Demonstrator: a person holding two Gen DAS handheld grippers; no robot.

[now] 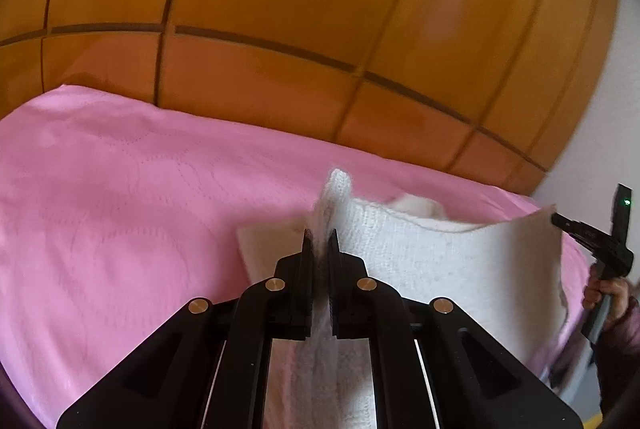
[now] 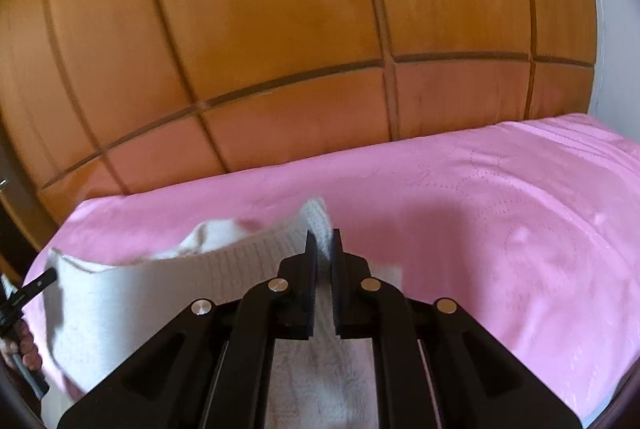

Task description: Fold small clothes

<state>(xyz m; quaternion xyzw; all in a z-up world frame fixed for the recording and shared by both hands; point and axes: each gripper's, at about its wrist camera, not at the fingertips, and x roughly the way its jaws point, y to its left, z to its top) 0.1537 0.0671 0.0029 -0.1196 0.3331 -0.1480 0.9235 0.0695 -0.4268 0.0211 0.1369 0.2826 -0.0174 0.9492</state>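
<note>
garment: white knit cloth [image 1: 440,261], soft, light, limp; sags between grips above pink bed cover [image 1: 120,209]
left gripper [image 1: 320,241]: clamped on one top corner
right gripper [image 2: 324,243]: clamped on the other corner
hold: corners and hem, kept taut

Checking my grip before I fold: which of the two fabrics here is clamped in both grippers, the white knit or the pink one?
The white knit garment: left gripper and right gripper each pinch one end, lifting it. The pink bedspread lies flat beneath, ungripped.
</note>
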